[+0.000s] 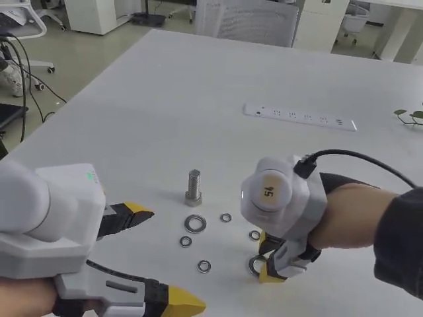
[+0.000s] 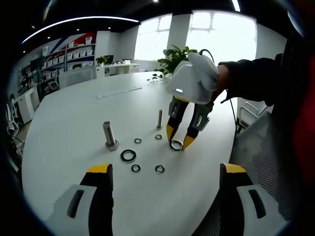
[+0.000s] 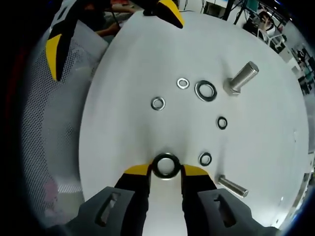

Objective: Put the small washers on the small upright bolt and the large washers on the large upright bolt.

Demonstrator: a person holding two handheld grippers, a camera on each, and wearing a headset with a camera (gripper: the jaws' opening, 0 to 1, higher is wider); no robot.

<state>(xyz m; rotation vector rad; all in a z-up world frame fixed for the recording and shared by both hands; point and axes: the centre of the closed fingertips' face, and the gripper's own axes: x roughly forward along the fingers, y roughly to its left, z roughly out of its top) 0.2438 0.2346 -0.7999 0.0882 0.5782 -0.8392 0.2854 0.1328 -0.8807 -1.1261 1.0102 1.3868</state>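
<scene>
A large upright bolt (image 1: 193, 187) (image 2: 109, 135) (image 3: 241, 78) stands mid-table. The small upright bolt (image 2: 160, 119) (image 3: 231, 185) stands beyond it; in the head view my right gripper hides it. One large washer (image 1: 195, 223) (image 3: 205, 91) and several small washers (image 1: 204, 266) (image 2: 136, 168) (image 3: 157, 103) lie flat around the bolts. My right gripper (image 1: 264, 269) (image 3: 166, 170) points down at the table, its yellow tips closed against a second large washer (image 1: 255, 264) (image 2: 176, 144) (image 3: 166, 165) at table level. My left gripper (image 1: 165, 257) (image 2: 166, 169) hovers wide open with nothing in it, near the front edge.
A white power strip (image 1: 301, 117) lies farther back on the white table (image 1: 165, 99). Plant leaves (image 1: 411, 116) poke in at the right edge. Office chairs and cabinets stand beyond the table's far side.
</scene>
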